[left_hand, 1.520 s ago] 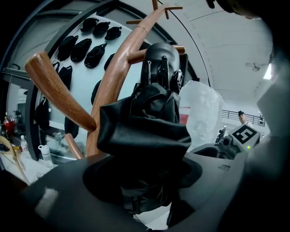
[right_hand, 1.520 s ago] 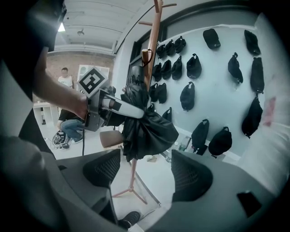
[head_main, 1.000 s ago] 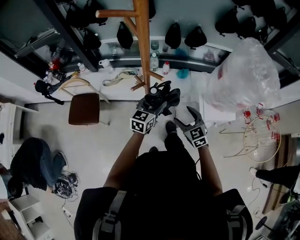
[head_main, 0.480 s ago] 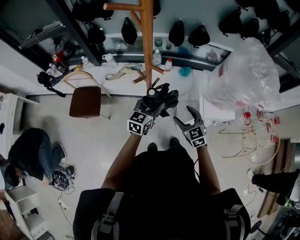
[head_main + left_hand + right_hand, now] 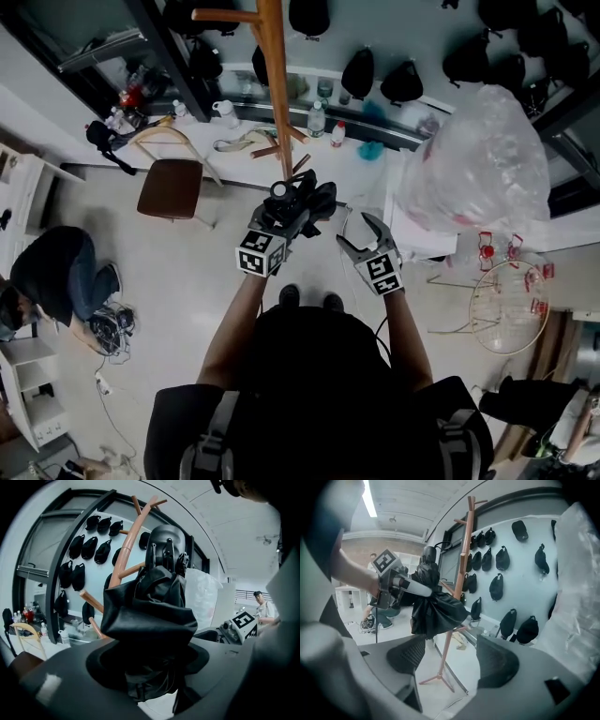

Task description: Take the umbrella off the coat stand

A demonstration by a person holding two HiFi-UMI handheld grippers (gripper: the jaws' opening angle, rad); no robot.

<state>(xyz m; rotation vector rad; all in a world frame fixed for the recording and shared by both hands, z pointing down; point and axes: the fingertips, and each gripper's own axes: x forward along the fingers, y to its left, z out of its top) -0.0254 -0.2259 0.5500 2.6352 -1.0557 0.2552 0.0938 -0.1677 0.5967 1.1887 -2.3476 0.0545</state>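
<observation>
Both grippers have drifted a little toward the left side of the head view during the last second, and the umbrella (image 5: 305,199) travelled with the left one. The grip itself looks the same as before.

The left gripper (image 5: 284,217) is closed about halfway on the folded black umbrella. Its two dark pads press on the lower part of the bundled cloth from both sides. The rest of the umbrella sticks out ahead of the jaws, with the round dark end farthest from the gripper. The umbrella hangs on no peg and is carried only by this gripper.

The wooden coat stand (image 5: 274,84) rises just beyond the tip of the left gripper, behind the umbrella. Whether the cloth brushes the pole I cannot tell.

The right gripper (image 5: 452,660) is just beside the left one, on its right, and a little behind the umbrella. Its jaws stand wide apart with nothing between them, only floor and the foot of the stand far ahead.

Further ahead of both grippers, black caps (image 5: 497,585) hang on the wall. A big clear plastic bag (image 5: 478,159) is to the right of the right gripper. A brown chair (image 5: 172,187) stands to the left of the left gripper, well apart.
</observation>
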